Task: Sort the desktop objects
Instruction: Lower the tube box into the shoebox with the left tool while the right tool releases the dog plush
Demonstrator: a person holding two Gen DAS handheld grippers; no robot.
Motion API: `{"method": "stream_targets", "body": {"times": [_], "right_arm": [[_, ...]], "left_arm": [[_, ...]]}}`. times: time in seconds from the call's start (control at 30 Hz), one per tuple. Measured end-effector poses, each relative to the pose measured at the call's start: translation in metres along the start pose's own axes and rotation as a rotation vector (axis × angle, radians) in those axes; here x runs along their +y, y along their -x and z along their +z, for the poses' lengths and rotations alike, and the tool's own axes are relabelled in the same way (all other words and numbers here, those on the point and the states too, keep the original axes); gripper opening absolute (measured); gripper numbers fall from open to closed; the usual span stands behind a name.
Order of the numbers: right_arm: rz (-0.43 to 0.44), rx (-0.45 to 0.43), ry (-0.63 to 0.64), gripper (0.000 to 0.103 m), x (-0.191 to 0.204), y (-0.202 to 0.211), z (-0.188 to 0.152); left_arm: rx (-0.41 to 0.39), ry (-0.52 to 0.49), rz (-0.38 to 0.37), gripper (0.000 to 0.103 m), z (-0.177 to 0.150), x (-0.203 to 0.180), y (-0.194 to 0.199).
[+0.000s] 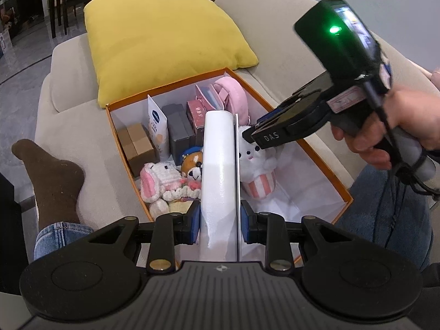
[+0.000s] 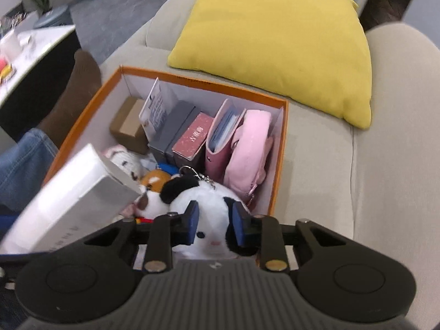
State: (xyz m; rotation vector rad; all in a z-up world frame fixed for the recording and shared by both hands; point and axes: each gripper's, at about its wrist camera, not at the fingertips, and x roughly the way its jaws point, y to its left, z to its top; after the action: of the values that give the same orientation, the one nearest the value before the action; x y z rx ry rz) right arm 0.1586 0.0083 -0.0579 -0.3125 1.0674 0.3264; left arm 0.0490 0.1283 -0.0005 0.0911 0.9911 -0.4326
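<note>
Sock foot: far left, brown, resting on beige sofa.
Orange box: open on sofa; left half packed with cartons, crochet bunny, fox plush.
Left gripper: pads clamped on upright white box, held over orange box's middle.
Right gripper: pads pressed on white plush with black ears, at orange box's near right end.
Yellow cushion: behind orange box.
</note>
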Motion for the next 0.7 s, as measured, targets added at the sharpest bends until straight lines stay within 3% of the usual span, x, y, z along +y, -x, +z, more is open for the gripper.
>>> {"method": "stream_targets", "body": {"times": [0.1, 0.27, 0.43, 0.57, 0.7], "right_arm": [[0.008, 0.045, 0.003, 0.012, -0.004, -0.014, 0.0], [0.019, 0.046, 0.011, 0.012, -0.013, -0.023, 0.0], [0.109, -0.017, -0.009, 0.014, -0.031, 0.002, -0.005], [0.116, -0.076, 0.016, 0.014, -0.045, 0.03, -0.019], [0.131, -0.078, 0.019, 0.015, -0.056, 0.043, -0.034]], "left_arm": [[0.005, -0.004, 0.0, 0.033, 0.001, 0.001, -0.002], [0.024, -0.052, -0.011, 0.033, 0.004, -0.005, -0.009], [0.068, -0.2, -0.027, 0.033, 0.01, -0.024, -0.019], [0.145, -0.34, -0.081, 0.033, 0.015, -0.044, -0.034], [0.232, -0.449, -0.116, 0.033, 0.019, -0.056, -0.057]]}}
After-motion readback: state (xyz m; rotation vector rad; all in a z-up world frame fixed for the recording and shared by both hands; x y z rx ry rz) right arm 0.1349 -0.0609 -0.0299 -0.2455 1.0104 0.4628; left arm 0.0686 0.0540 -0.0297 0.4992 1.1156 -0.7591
